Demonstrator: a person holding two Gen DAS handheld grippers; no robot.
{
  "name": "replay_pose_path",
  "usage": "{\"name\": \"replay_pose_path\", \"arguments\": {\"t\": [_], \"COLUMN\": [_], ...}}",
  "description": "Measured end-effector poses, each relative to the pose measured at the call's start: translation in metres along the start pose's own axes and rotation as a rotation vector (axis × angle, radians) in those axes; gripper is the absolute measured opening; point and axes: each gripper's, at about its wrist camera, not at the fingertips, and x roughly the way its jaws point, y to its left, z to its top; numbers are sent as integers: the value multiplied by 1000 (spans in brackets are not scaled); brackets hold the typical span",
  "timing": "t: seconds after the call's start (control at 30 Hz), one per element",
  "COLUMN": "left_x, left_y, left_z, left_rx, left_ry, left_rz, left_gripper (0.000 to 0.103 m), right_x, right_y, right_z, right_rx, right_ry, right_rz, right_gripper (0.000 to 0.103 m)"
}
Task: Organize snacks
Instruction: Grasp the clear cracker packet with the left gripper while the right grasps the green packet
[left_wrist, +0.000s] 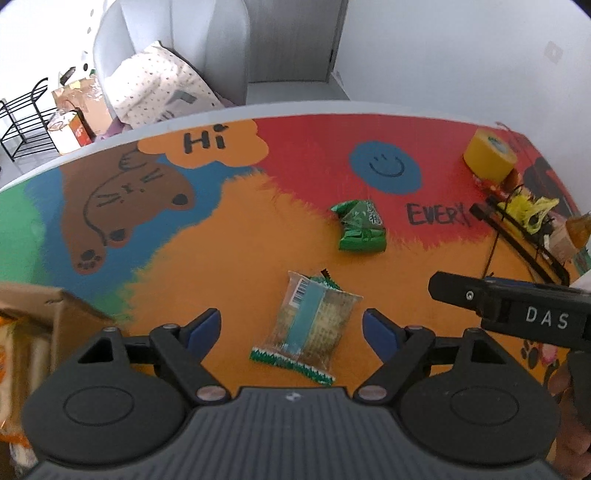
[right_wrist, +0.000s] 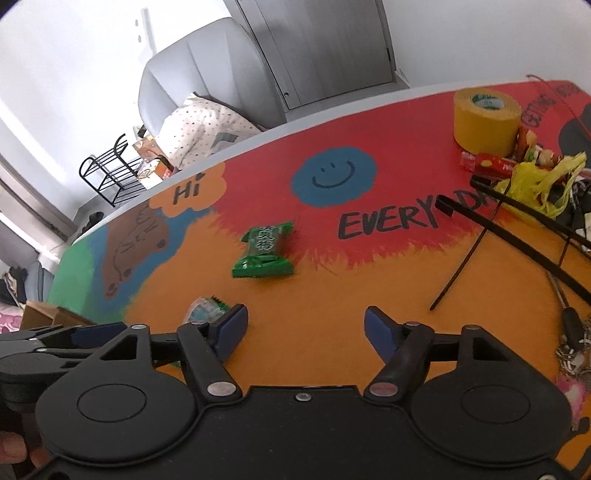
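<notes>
Here the left hand-held gripper (left_wrist: 291, 328) hangs with jaws apart around the clear cracker packet (left_wrist: 314, 328); its long axis runs between them; the right hand-held gripper (right_wrist: 303, 328), also apart, stands emptier beside it.

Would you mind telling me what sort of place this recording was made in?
Probably a lived-in home or casual room, not a lab: a brightly painted cartoon table, a grey armchair holding a spotted cushion, and a black wire rack on the floor.

I seem to be in a lived-in home room: painted table (left_wrist: 229, 236), grey armchair (right_wrist: 207, 74) with blanket (left_wrist: 162, 85), shoe rack (left_wrist: 26, 122).
</notes>
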Motion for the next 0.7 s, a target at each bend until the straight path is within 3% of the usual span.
{"name": "replay_pose_path", "arguments": {"t": [0.23, 0.3, 0.4, 0.43, 0.7], "left_x": [32, 42, 46, 44, 39], "left_y": [-13, -12, -10, -9, 16], "left_z": [4, 6, 9, 11, 27], "left_rx": [60, 56, 64, 65, 2], "left_ry": [46, 67, 67, 67, 75], "left_rz": [36, 32, 51, 65, 66], "left_gripper": [83, 78, 51, 47, 47], "right_x": [16, 21, 26, 29, 50], "right_y": [-9, -11, -10, -10, -3], "right_z": [4, 6, 9, 11, 22], "right_rx": [23, 39, 30, 31, 40], "right_ry": [12, 16, 15, 16, 30], "right_rz": [-5, -3, -6, -4, 18], "right_gripper": [71, 71, 71, 71, 71]}}
